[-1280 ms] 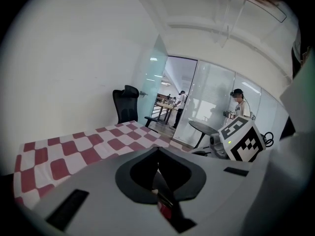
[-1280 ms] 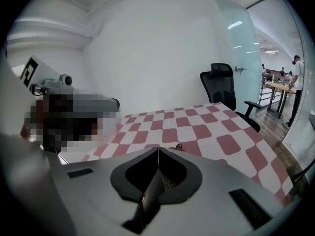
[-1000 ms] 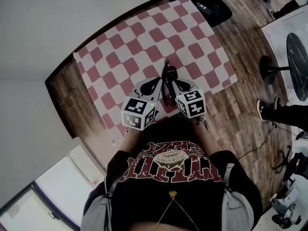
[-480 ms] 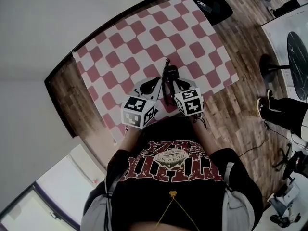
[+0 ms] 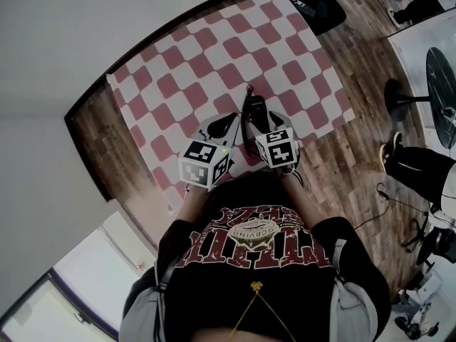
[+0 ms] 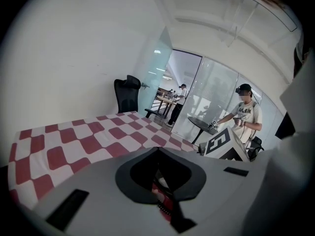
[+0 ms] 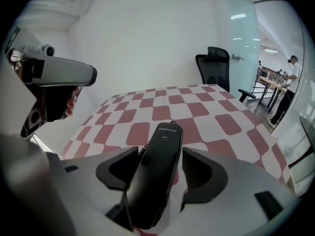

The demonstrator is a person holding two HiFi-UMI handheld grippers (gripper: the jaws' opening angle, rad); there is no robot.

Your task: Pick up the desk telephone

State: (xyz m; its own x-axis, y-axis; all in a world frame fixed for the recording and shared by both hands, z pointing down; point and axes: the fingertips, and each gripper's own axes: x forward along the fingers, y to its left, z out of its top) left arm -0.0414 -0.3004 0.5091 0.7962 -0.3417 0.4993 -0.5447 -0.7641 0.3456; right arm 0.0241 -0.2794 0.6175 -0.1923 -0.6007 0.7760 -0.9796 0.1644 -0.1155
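A black telephone handset point(image 7: 157, 171) lies lengthwise between the jaws of my right gripper point(image 7: 160, 151), its far end on the red-and-white checkered cloth. The jaws are opening, and a gap shows on each side of the handset, so the pads do not press it. Its coiled cord point(image 7: 143, 150) runs along its left side. In the head view the handset point(image 5: 255, 111) sits at the cloth's near edge with the right gripper point(image 5: 256, 128) over it. My left gripper point(image 5: 226, 123) hovers just to its left. Its fingertips point(image 6: 157, 149) meet, with nothing between them.
The checkered cloth point(image 5: 214, 63) covers a wooden table point(image 5: 92, 134) set against a white wall. A black office chair point(image 5: 306, 6) stands at the far end. On the wood floor to the right are a round dark table point(image 5: 442, 84) and a standing person point(image 5: 420, 166).
My right gripper has shifted slightly further over the table with the handset under it. The left gripper has hardly moved. The person at the right has stepped along the floor.
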